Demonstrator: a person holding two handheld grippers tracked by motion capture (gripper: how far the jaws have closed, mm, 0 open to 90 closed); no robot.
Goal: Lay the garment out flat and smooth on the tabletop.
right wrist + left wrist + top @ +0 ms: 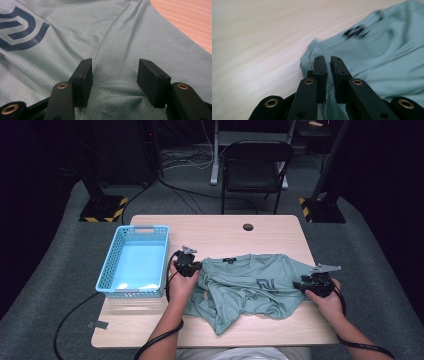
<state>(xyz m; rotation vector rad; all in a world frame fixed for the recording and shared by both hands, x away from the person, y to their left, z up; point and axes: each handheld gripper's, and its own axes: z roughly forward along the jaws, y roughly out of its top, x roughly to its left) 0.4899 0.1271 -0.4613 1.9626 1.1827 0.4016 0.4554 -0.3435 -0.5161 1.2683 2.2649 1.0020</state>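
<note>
Green T-shirt (250, 287) is lying rumpled on the counter (220, 232), just right of a blue basket (134, 261). Up close, the left claw (327, 72) is pinching a fold of its edge, while the right claw (114, 82) is sitting spread wide over the mesh near the dark logo (18, 27).

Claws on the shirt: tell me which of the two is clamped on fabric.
The left claw, at the shirt's shoulder edge beside the blue basket, pinches a fold between nearly closed jaws. The right claw is spread open over the fabric, gripping nothing.
</note>
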